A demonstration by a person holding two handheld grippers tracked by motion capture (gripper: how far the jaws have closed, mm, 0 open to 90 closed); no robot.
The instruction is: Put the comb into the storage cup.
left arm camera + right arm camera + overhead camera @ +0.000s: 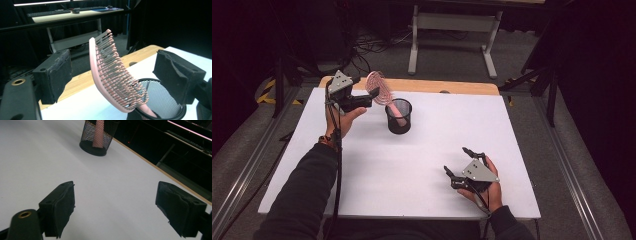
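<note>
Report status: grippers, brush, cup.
Left gripper open, jaws either side of the brush, not gripping. Brush stands handle-down in the mesh cup, leaning on its rim. Right gripper open, empty, low over the table.

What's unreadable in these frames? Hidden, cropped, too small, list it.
- Brush handle: its lower end sits inside the mesh cup in all three views, so whether it touches the bottom can't be told.
- Cup top and brush head: cut off by the top edge in the right gripper view.
- Cup base: cropped by the bottom edge in the left gripper view.
- Left gripper: in the high view, too small to tell whether it touches the brush.
</note>
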